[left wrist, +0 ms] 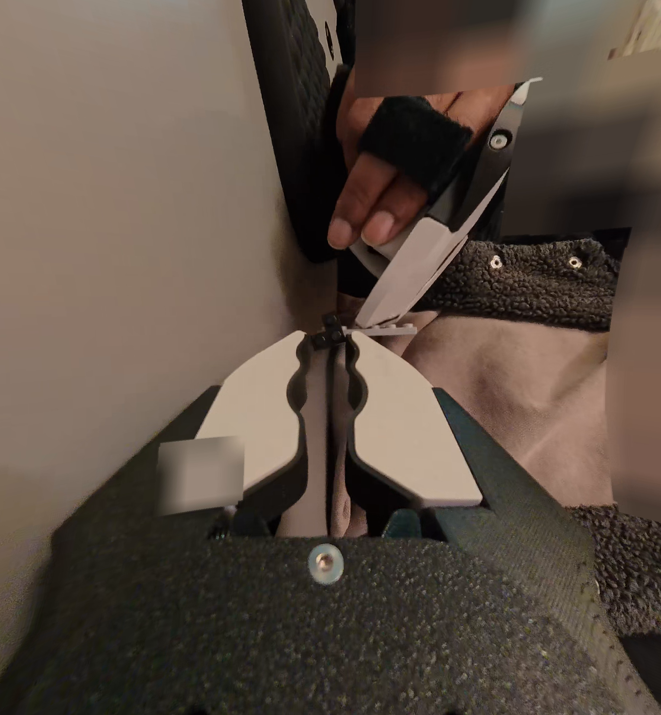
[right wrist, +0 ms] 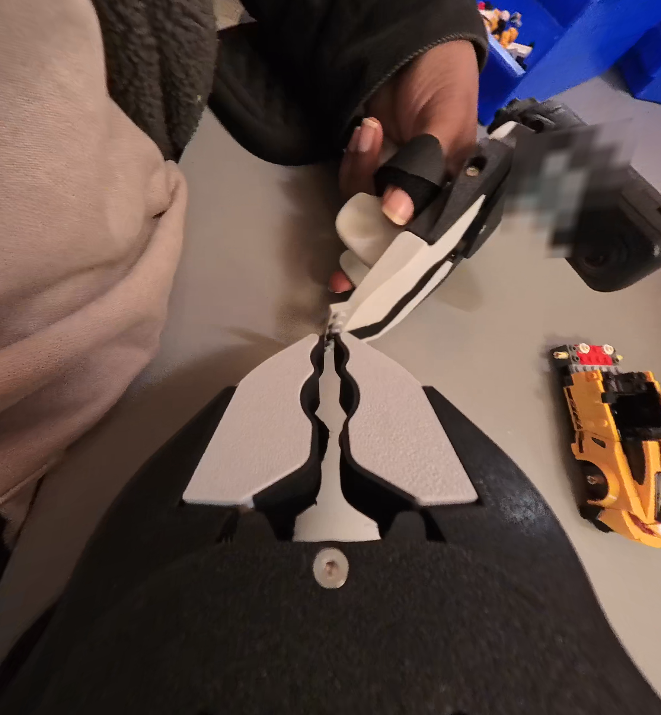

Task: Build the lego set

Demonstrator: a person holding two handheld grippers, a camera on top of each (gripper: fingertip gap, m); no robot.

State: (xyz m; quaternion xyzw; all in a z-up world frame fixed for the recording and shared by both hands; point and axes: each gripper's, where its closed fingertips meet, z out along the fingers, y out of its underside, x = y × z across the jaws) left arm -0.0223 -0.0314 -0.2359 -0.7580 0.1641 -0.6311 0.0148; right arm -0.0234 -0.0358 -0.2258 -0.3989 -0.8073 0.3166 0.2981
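Note:
In the left wrist view my left gripper (left wrist: 328, 337) is shut on a small black Lego piece (left wrist: 331, 321) with studs, held at the fingertips. My right gripper (left wrist: 365, 320) comes in from the upper right, shut on a thin light grey plate (left wrist: 394, 331) whose end meets the black piece. In the right wrist view my right gripper (right wrist: 329, 341) is pinched on the grey plate (right wrist: 329, 349), seen edge-on. My left gripper (right wrist: 339, 323) touches it from the upper right. Both are held in the air close to the person's body.
A partly built yellow and black Lego car (right wrist: 630, 445) lies on the grey table (right wrist: 476, 367) at the right. Blue bins (right wrist: 576, 46) with loose pieces stand at the far right. The person's beige clothing (right wrist: 50, 232) and dark fleece sleeve (left wrist: 514, 286) fill the left. The tips of both grippers are at nearly the same place.

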